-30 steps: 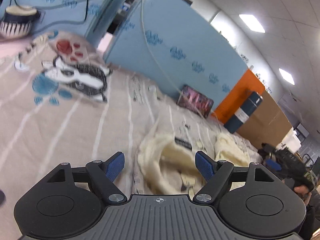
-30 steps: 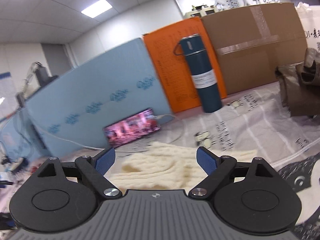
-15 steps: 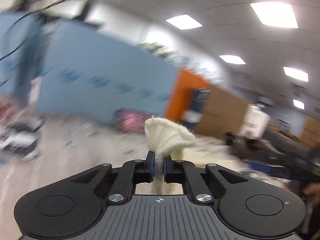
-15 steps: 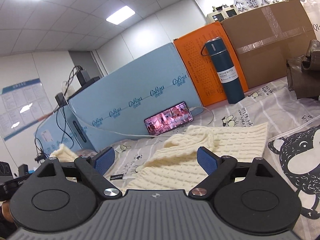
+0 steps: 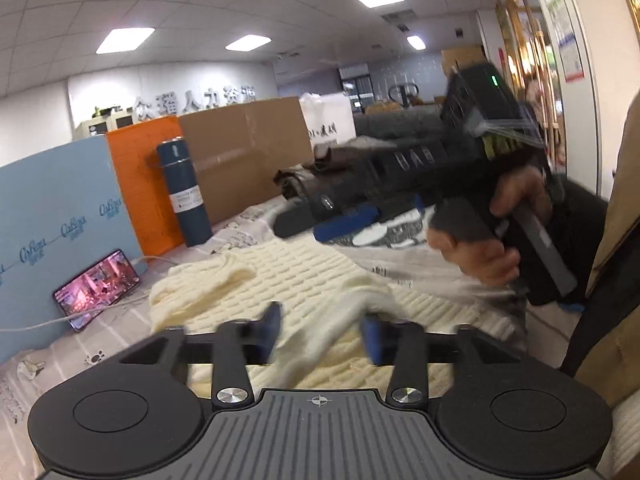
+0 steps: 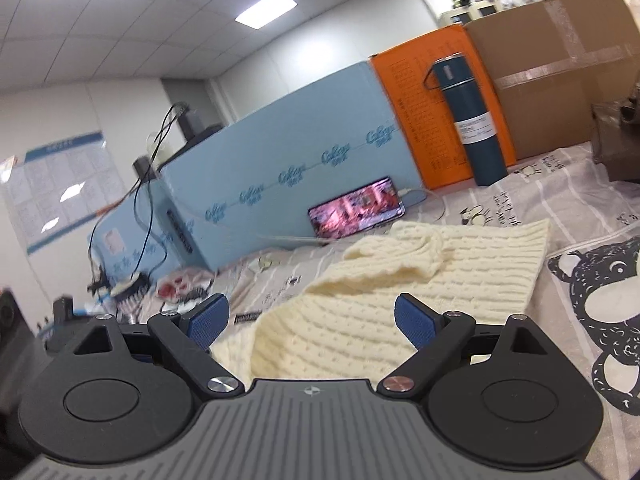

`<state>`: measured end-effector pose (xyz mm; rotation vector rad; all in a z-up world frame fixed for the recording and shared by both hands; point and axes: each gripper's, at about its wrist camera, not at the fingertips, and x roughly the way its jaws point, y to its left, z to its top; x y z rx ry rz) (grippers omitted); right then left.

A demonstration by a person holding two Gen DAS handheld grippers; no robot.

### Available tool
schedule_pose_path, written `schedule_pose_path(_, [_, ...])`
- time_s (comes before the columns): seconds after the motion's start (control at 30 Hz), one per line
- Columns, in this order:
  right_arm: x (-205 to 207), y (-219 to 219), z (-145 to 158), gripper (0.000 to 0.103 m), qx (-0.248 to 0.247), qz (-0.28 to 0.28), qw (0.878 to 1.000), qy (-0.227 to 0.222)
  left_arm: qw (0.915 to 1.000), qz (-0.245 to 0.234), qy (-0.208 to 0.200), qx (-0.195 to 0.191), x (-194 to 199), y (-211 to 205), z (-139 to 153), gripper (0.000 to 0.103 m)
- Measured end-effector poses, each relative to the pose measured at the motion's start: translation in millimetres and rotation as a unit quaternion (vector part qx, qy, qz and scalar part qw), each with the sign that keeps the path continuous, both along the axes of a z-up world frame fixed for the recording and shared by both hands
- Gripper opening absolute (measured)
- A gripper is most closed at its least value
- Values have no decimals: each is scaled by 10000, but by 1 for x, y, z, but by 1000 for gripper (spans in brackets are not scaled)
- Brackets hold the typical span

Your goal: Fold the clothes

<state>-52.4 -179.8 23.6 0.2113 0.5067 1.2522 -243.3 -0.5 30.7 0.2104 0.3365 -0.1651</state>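
A cream knitted sweater (image 5: 304, 280) lies spread on the patterned bed sheet (image 5: 248, 216). A sleeve (image 5: 320, 340) lies folded across its body. My left gripper (image 5: 320, 336) is open, its blue pads either side of that sleeve, with the cloth loose between them. My right gripper (image 6: 310, 320) is open and empty, just above the near part of the sweater (image 6: 400, 280). In the left wrist view the right gripper (image 5: 352, 220) is held by a hand above the sweater's far side.
A phone (image 6: 356, 208) with a lit screen leans on a blue board (image 6: 280, 176). A dark blue flask (image 6: 468, 120) stands by an orange board (image 6: 420, 100) and a cardboard box (image 6: 560, 60). Dark brown clothing (image 5: 312, 176) lies at the back.
My left gripper was shut on the cream sleeve and held it up; it has swung over the sweater and opened, letting the sleeve drop. The right gripper stayed open and shifted slightly.
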Motion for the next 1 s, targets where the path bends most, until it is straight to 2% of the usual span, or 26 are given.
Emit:
schedule_pose_path(0.03, [-2, 0, -1, 90, -34, 94, 9999, -44, 9999, 73, -79, -114, -5, 6, 3, 78])
schedule_pose_path(0.1, [-4, -1, -2, 91, -55, 244, 9996, -88, 9993, 262, -210, -185, -10, 13, 8, 82])
schedule_pose_path(0.13, [-5, -2, -2, 92, -43, 301, 9995, -92, 9987, 389, -261, -175, -11, 16, 11, 88])
schedule_pose_path(0.27, [-9, -3, 1, 94, 36, 290, 9994, -192, 9964, 780, -202, 245, -3, 12, 9, 98])
schedule_pose_path(0.37, [-12, 0, 2, 94, 32, 335, 9992, -216, 9874, 1283, 280, 878, 15, 6, -9, 99])
schedule_pose_path(0.43, [-17, 5, 1, 95, -124, 411, 9986, -297, 9812, 1442, 535, 1169, 20, 4, -21, 99])
schedule_pose_path(0.53, [-25, 12, -2, 95, -356, 599, 9962, -525, 9869, 1079, 578, 1048, 9, 3, -22, 99])
schedule_pose_path(0.63, [-30, 16, -5, 96, -512, 776, 9931, -712, 9924, 902, 429, 716, -1, 13, -15, 99])
schedule_pose_path(0.8, [-29, 22, -15, 97, -1130, 529, 9873, -984, 9978, 623, 162, 143, -18, 31, -2, 99])
schedule_pose_path(0.83, [-29, 23, -17, 97, -1275, 483, 9852, -1040, 9969, 765, 117, 105, -18, 34, -1, 99])
schedule_pose_path(0.9, [-30, 28, -23, 97, -1622, 440, 9781, -1229, 9924, 1201, 203, 192, -9, 41, -3, 99])
schedule_pose_path(0.97, [-34, 31, -28, 99, -1857, 466, 9706, -1462, 9857, 1452, 527, 669, 2, 46, -15, 99])
schedule_pose_path(1.0, [-34, 32, -29, 99, -1860, 512, 9700, -1483, 9833, 1400, 708, 920, 6, 46, -23, 99])
